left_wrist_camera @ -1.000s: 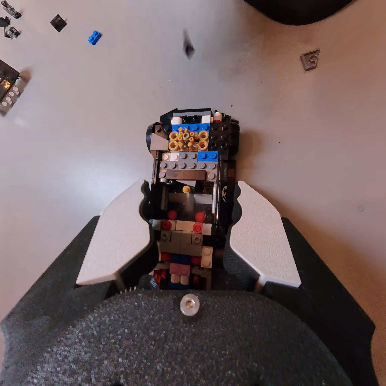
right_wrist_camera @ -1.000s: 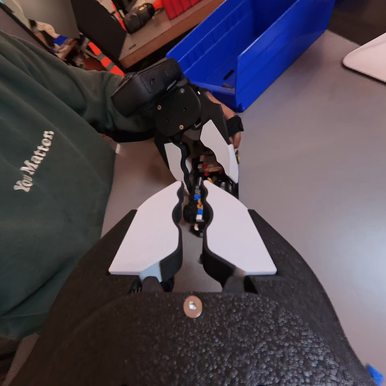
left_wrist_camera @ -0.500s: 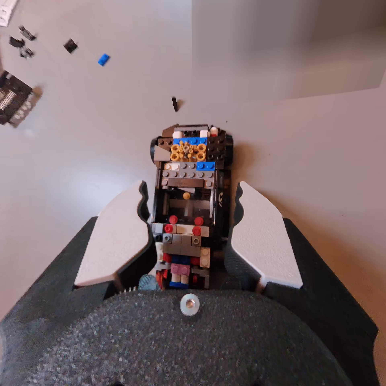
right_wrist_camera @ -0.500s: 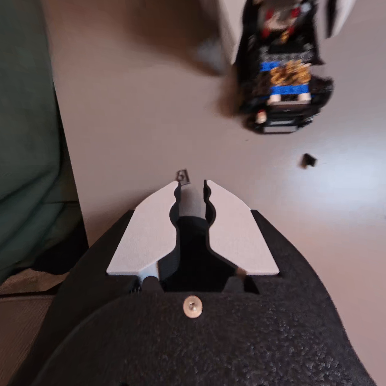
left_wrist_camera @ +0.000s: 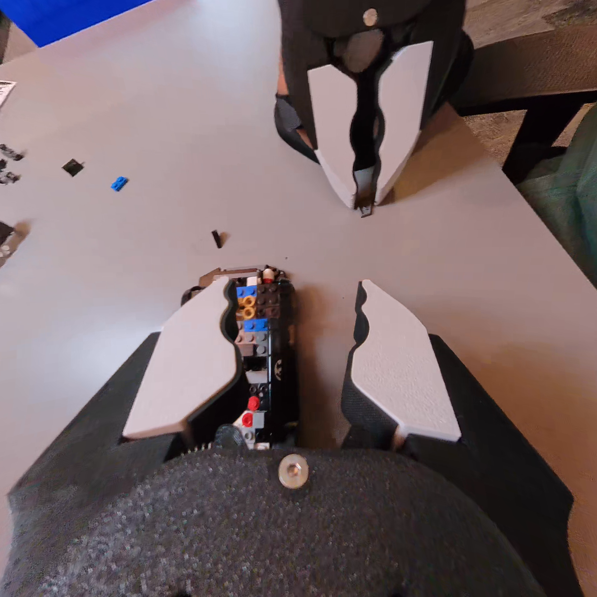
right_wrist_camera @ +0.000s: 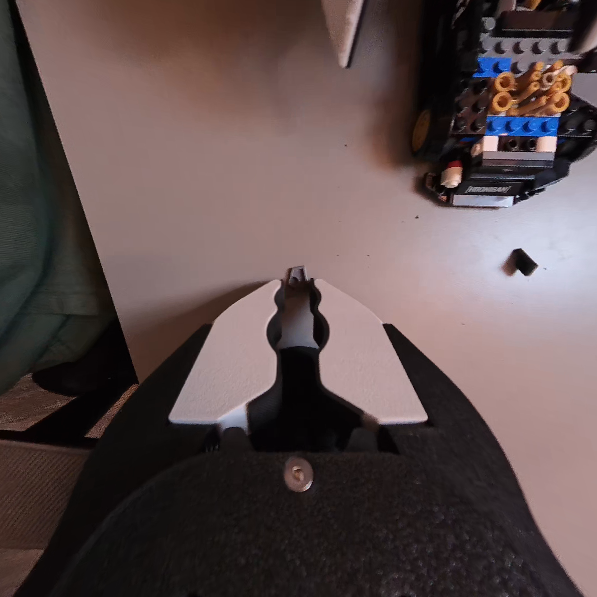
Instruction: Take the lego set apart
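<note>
The black lego car (left_wrist_camera: 265, 339), with blue, gold and grey bricks on top, lies on the grey table between my left gripper's (left_wrist_camera: 294, 282) fingers. The left gripper is open: its left finger covers part of the car and its right finger stands apart from it. The car also shows in the right wrist view (right_wrist_camera: 517, 113) at the top right. My right gripper (right_wrist_camera: 298, 280) is closed around a small grey lego piece (right_wrist_camera: 297, 274) at its tips, low on the table near the edge. It shows in the left wrist view (left_wrist_camera: 365, 198) beyond the car.
A small black piece (left_wrist_camera: 217, 238) lies just past the car. A blue brick (left_wrist_camera: 119, 184), a black tile (left_wrist_camera: 72, 168) and more dark pieces (left_wrist_camera: 9, 164) lie at the left. A blue bin (left_wrist_camera: 64, 19) stands at the back. The table edge (right_wrist_camera: 80, 210) runs close to the right gripper. Across from one pair of fingers to the other is roughly 11 cm. The left tips stand about 20 cm off the blue brick (left_wrist_camera: 119, 184).
My left gripper has opened and let go of the car. My right gripper left the car, moved to the grey piece near the table edge and closed on it. A black piece dropped onto the table.
</note>
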Motion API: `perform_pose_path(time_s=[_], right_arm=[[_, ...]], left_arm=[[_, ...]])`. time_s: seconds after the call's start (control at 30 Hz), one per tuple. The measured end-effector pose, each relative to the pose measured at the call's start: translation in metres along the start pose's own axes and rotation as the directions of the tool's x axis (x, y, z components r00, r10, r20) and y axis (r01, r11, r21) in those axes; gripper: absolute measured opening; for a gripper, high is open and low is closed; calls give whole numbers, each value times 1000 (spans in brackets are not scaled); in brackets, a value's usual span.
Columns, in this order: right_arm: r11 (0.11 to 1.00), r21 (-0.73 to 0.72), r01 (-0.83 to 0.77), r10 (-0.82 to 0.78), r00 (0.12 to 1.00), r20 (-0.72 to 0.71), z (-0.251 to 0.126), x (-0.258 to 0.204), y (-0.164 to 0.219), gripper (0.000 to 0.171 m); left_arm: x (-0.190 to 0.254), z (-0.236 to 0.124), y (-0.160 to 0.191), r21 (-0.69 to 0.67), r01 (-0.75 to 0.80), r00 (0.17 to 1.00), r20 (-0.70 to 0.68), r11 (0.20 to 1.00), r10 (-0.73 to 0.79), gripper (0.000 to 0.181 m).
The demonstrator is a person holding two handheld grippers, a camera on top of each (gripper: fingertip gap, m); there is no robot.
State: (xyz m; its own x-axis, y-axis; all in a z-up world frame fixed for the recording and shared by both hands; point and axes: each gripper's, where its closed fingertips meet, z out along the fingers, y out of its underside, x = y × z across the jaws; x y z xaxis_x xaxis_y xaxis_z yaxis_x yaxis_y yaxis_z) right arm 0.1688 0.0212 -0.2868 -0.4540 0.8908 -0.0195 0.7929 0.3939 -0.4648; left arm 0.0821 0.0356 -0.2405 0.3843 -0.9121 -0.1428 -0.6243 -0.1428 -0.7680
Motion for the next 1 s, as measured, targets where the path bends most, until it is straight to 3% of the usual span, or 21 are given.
perform_pose_path(time_s=[0.2, 0.33, 0.47, 0.6, 0.7, 0.83, 1.0], right_arm=[[1000, 25, 3, -2, 999, -37, 2, 3, -5, 12], [969, 226, -98, 104, 995, -13, -12, 11, -24, 12], [803, 546, -237, 226, 970, 88, -49, 23, -61, 12], [577, 706, -410, 283, 911, 298, -79, 27, -87, 12], [468, 731, -497, 264, 868, 421, -91, 25, -99, 12], [388, 715, -582, 235, 812, 534, -94, 24, -111, 12], [367, 673, -643, 230, 763, 604, -87, 23, -119, 12]], left_arm=[[23, 11, -5, 2, -28, 996, -80, 1000, 28, 60], [31, 18, -11, 17, -68, 994, -81, 998, 69, 60], [26, 9, -36, 112, -153, 988, 24, 982, 151, 50], [15, -8, -67, 195, -236, 961, 191, 952, 199, 38], [8, -18, -78, 188, -306, 922, 301, 933, 242, 27], [6, -29, -84, 153, -364, 874, 397, 919, 280, 15], [7, -37, -73, 79, -358, 842, 459, 930, 285, 13]])
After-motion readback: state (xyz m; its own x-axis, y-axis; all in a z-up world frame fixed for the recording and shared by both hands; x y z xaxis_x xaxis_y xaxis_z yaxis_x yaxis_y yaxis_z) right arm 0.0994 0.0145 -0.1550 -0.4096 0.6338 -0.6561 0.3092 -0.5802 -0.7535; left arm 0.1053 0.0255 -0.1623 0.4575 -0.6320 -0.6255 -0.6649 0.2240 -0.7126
